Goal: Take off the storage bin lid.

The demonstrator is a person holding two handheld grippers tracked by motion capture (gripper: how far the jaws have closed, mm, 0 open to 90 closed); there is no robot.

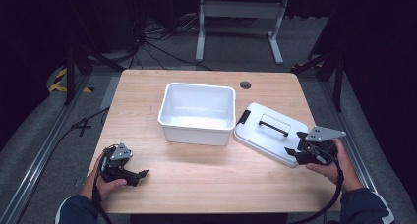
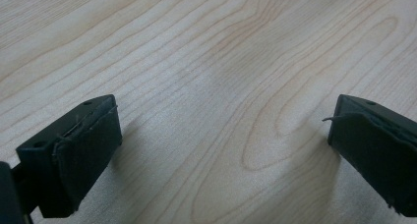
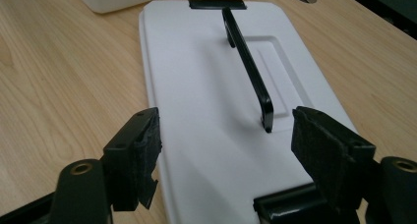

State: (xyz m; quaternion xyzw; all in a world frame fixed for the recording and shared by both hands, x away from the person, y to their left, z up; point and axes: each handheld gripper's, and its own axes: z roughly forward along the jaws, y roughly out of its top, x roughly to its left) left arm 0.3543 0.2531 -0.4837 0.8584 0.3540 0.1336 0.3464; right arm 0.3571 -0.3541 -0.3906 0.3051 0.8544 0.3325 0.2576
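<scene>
Since my right hand-held gripper (image 3: 223,157) sits at the near end of the lid (image 1: 268,131), jaws wide and empty, it's the closer one. Lid lies flat on the tabletop (image 1: 196,175), just right of the bin (image 1: 196,113); its black handle (image 3: 248,67) runs straight away from me along the lid's length. Left hand-held gripper (image 1: 140,175) is well apart, wide open over bare wood.

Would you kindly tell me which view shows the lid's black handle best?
The right gripper view: the handle runs large and sharp along the white lid, just ahead of the open jaws. The high view shows it small; the left gripper view shows bare table.
</scene>
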